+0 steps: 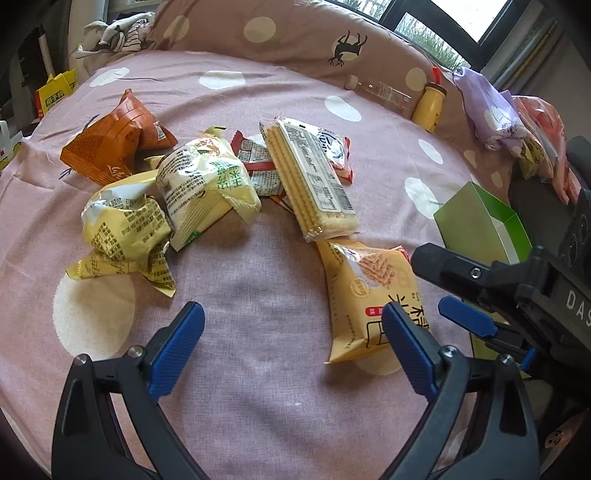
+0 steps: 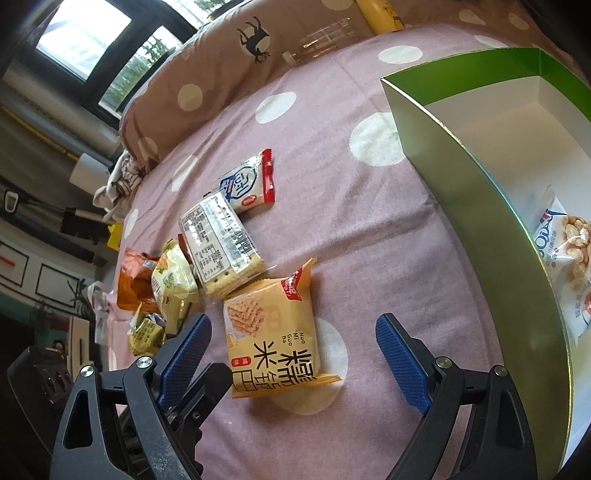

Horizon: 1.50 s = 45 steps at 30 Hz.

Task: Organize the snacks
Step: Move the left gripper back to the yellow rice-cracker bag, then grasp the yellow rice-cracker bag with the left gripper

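Several snack packs lie on a pink dotted bedsheet (image 1: pixel 258 295). A yellow-orange rice cracker pack (image 1: pixel 369 291) (image 2: pixel 273 343) lies nearest. Beyond it are a long cracker pack (image 1: pixel 314 177) (image 2: pixel 218 243), pale yellow packs (image 1: pixel 207 184), a crumpled yellow pack (image 1: pixel 125 236) and an orange pack (image 1: pixel 114 144). My left gripper (image 1: pixel 291 332) is open and empty above the sheet, its right finger over the rice cracker pack's edge. My right gripper (image 2: pixel 291 339) is open and straddles that pack. It shows in the left wrist view (image 1: pixel 443 280). A green box (image 2: pixel 480 184) (image 1: pixel 484 229) holds a white snack bag (image 2: pixel 569 258).
A brown dotted pillow (image 1: pixel 295 33) lines the far side, with a yellow bottle (image 1: pixel 428 107) and a clear bottle (image 1: pixel 380 92) against it. A lilac cloth bundle (image 1: pixel 491 107) lies far right. A window (image 2: pixel 85 44) is behind.
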Tool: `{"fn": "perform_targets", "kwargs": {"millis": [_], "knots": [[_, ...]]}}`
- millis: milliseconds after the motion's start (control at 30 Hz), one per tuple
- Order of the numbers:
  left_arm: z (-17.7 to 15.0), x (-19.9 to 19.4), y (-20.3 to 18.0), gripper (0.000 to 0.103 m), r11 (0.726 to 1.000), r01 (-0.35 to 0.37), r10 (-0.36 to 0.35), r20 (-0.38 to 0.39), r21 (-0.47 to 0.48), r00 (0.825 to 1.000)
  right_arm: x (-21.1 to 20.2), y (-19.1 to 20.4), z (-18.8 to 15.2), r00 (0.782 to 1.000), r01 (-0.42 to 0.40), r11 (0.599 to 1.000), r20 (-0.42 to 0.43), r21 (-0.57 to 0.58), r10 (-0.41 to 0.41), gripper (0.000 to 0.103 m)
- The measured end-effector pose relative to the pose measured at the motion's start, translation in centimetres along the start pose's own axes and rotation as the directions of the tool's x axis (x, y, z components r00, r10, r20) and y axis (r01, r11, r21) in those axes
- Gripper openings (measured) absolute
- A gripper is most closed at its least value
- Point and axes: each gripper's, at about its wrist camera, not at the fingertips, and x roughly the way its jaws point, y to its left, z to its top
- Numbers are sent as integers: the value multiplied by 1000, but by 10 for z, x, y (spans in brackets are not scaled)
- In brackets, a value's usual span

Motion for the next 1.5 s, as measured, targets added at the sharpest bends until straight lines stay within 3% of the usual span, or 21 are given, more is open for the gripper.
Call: {"fn": "perform_targets", "kwargs": {"millis": [433, 1100, 1300, 1500], "knots": [[-2, 9, -8, 87, 998, 55, -56, -25, -15, 998, 8, 4, 0, 999, -31, 999, -34, -8, 30, 86], [-2, 4, -7, 86, 996, 82, -82, -8, -21, 997, -1, -3, 1, 999, -40, 999, 18, 11, 40, 83], [-3, 7, -14, 81, 996, 93, -93, -22, -6, 995, 7, 6, -2, 998, -63, 998, -15, -9, 63, 83], [-4, 12, -17, 76, 997, 82, -82, -34, 5, 996, 16, 9, -5, 996, -77, 997, -53, -10, 77, 76]]}}
